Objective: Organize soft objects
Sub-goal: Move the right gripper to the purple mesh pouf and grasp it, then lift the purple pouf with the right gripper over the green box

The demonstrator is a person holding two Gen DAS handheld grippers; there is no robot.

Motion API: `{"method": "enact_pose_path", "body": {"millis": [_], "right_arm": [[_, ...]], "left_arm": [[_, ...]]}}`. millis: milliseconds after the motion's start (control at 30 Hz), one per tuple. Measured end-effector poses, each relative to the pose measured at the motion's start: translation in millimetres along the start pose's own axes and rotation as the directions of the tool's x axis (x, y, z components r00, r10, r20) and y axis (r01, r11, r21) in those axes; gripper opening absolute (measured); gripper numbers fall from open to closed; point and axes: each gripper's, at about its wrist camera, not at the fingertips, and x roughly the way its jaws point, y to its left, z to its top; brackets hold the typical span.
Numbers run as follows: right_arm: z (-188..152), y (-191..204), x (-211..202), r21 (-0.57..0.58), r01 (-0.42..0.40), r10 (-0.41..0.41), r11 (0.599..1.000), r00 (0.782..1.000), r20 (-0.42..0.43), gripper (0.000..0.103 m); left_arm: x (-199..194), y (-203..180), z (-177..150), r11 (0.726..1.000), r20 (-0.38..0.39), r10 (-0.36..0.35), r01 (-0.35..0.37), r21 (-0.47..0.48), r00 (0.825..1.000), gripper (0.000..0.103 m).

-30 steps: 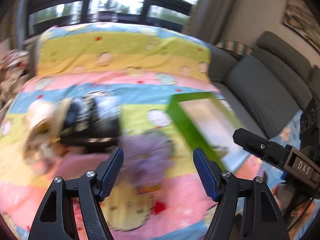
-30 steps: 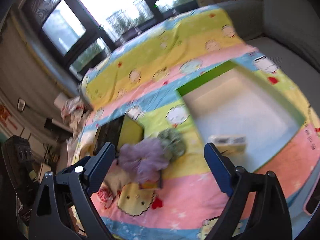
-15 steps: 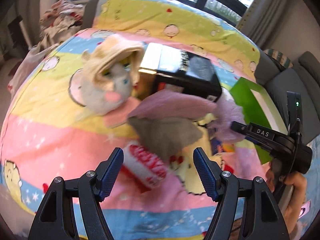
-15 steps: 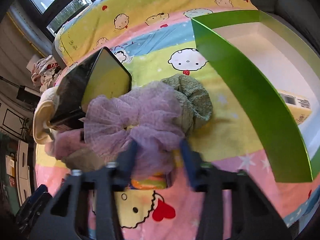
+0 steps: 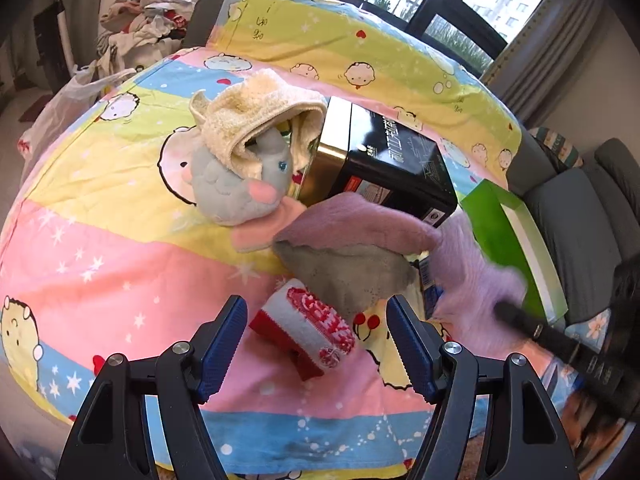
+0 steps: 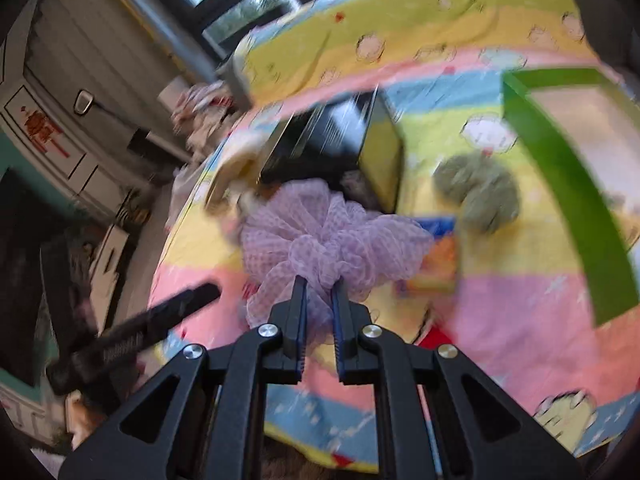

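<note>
My right gripper point(image 6: 319, 292) is shut on a lilac mesh scrunchie point(image 6: 332, 240) and holds it over the striped cartoon bedsheet point(image 6: 520, 308); it shows blurred in the left wrist view point(image 5: 476, 276). My left gripper point(image 5: 316, 328) is open above a red and white rolled cloth point(image 5: 308, 328). Beyond it lie a grey-brown cloth point(image 5: 348, 276), a mauve cloth point(image 5: 360, 224), a grey plush toy point(image 5: 236, 188) under a cream towel point(image 5: 256, 116). A grey-green scrunchie point(image 6: 480, 192) lies near the green tray point(image 6: 560, 184).
A black and gold box point(image 5: 384, 164) stands behind the cloths. A small colourful packet point(image 6: 436, 264) lies under the lilac scrunchie. A heap of clothes point(image 5: 140, 28) is at the far left. A grey sofa point(image 5: 580, 208) is on the right.
My right gripper has shut on the lilac scrunchie and lifted it. My left gripper swung left to the cloth pile and moved closer to the red and white cloth.
</note>
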Motion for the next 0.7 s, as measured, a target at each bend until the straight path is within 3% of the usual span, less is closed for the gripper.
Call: {"method": "enact_pose_path", "body": {"millis": [67, 133, 200, 267, 467, 700], "right_arm": [[-11, 1, 13, 0.003, -0.006, 0.006, 1.000, 0.999, -0.049, 0.014], [-18, -3, 27, 0.010, 0.041, -0.040, 0.999, 0.995, -0.091, 0.019], [-23, -10, 35, 0.035, 0.090, -0.084, 0.995, 0.988, -0.128, 0.036], [-24, -18, 31, 0.071, 0.104, -0.095, 0.992, 0.988, -0.122, 0.069], [-10, -32, 4, 0.126, 0.091, -0.088, 0.988, 0.996, -0.029, 0.076], [-6, -37, 38, 0.173, 0.026, -0.008, 0.985, 0.994, -0.106, 0.076]], "left_arm": [[2, -1, -2, 1.000, -0.008, 0.001, -0.001, 0.007, 1.000, 0.073], [6, -3, -5, 1.000, -0.023, 0.001, -0.001, 0.015, 1.000, 0.073], [11, -6, -9, 1.000, -0.042, -0.006, 0.007, 0.022, 0.999, 0.073], [14, -10, -12, 0.999, -0.053, -0.016, 0.017, 0.033, 0.998, 0.073], [21, -35, -21, 0.992, -0.073, -0.073, 0.080, 0.102, 0.995, 0.073], [44, -61, -24, 0.980, -0.117, -0.074, 0.094, 0.174, 0.990, 0.073]]}}
